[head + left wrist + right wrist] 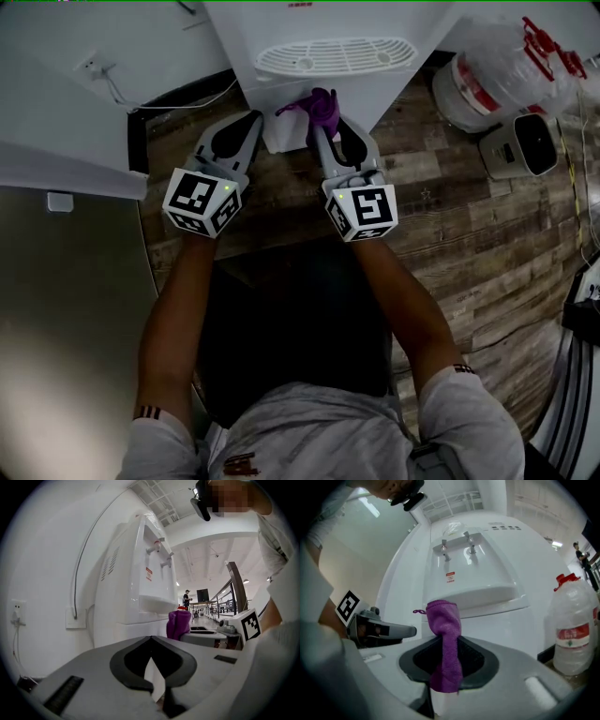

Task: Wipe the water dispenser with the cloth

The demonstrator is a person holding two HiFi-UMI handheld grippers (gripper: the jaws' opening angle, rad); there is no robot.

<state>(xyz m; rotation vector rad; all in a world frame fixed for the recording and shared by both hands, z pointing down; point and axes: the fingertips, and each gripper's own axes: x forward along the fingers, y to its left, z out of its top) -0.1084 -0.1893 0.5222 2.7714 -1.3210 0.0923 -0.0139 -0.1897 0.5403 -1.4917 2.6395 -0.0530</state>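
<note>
Up at the top middle of the head view sits the white water dispenser (pixel 281 28), and both grippers point at its lower front, just under the drip tray (pixel 336 54). Right gripper (pixel 446 640) is clamped on the purple cloth (pixel 443 616), which sticks up out of the jaws as a bunched wad, dead center of the right gripper view w/ the taps (pixel 457 543) above it. Left gripper (pixel 151 638) has its jaws closed together on nothing, parked just left of the cloth. Can't tell if the cloth touches the panel yet, looks v close tho. So imo this is the very start of the wipe: cloth's gripped, no wiped patch I can vouch for. Next move prob calls for pressing the wad onto the front and sweeping across, w/ the grip kept tight so it doesn't slip out.
</note>
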